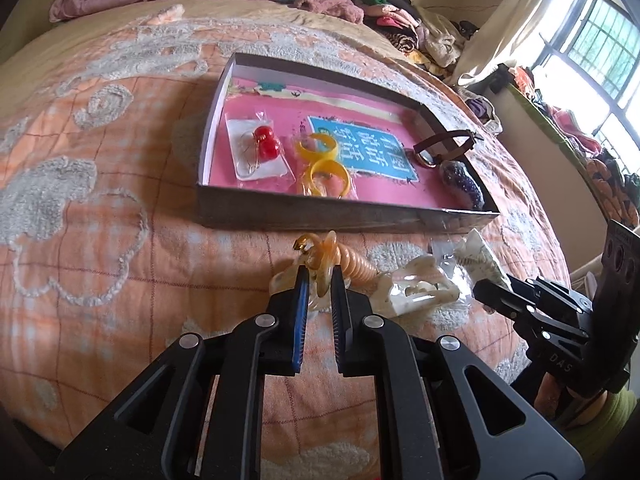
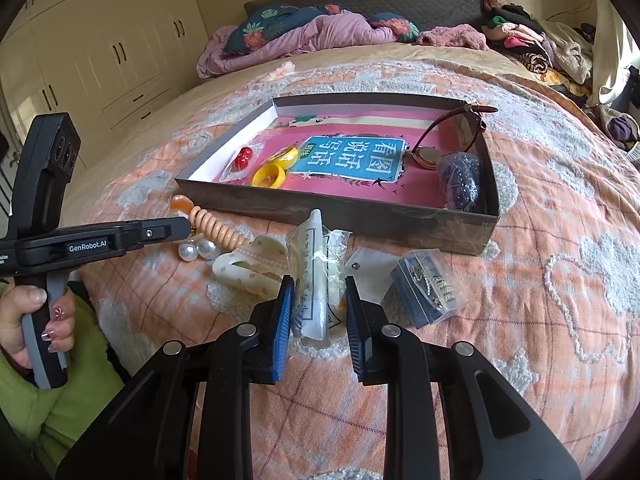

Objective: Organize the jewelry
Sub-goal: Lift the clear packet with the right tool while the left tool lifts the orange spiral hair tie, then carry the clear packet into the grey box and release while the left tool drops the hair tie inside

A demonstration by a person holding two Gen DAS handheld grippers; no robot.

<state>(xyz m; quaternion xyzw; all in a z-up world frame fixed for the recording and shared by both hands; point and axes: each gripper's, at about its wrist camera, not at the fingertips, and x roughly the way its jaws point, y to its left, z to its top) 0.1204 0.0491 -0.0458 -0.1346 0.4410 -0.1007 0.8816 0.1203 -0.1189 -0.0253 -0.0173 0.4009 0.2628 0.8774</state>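
Hiding pearl earrings [image 2: 200, 249], left claw [image 1: 319, 274], packet [image 2: 320, 280] contents unclear

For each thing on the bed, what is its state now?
Left hand-held gripper: shut on the hair tie.
Right hand-held gripper: shut on the packet.
Box: open, no lid.
Watch: in the box, strap over the wall.
Hair clip: on the bed, outside the box.
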